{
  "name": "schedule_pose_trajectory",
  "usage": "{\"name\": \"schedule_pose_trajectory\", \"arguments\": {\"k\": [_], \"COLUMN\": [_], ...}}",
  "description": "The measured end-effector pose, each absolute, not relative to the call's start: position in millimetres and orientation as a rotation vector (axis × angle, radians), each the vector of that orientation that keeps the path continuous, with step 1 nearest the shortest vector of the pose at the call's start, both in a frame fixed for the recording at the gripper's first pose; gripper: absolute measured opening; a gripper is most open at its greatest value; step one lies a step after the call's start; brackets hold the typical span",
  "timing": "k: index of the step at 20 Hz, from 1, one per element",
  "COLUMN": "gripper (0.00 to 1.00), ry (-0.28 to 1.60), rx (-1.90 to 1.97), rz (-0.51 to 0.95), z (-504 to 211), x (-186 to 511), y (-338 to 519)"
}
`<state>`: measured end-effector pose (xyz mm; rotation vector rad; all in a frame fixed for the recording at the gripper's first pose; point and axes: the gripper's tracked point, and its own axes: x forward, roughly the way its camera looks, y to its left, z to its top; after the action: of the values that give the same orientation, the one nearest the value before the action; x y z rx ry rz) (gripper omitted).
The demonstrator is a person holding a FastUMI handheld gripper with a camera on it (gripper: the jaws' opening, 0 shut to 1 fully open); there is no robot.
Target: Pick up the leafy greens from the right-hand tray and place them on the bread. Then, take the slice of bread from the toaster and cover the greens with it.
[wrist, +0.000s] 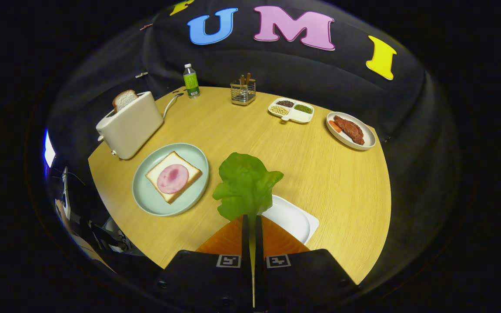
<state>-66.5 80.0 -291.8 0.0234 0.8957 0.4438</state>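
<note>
At the bottom centre of the frame sits the gripper (252,226): two broad, dark, blocky housings side by side, each angled off at its outer shoulder. Each block wears a small square black-and-white marker tag on its inner top corner. From them two thin flat fingers (245,237) run forward, parallel and close together. Small round screw heads dot the lower faces.

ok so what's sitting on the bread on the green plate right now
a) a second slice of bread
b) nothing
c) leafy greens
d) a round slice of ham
d, a pink round ham slice lies on the bread on the green plate; the leafy greens are pinched in the shut tool, and the other bread slice sits in the toaster.
</note>
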Motion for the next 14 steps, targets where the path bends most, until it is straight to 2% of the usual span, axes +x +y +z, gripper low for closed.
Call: {"name": "schedule_pose_trajectory", "arguments": {"k": [7, 14], "gripper": [0.06, 0.07], "ry": [0.798, 0.804], "rx": [0.030, 0.004], "rz": [0.566, 0.660], "z": [-236, -228], "x": [-46, -40], "y": [166, 241]}}
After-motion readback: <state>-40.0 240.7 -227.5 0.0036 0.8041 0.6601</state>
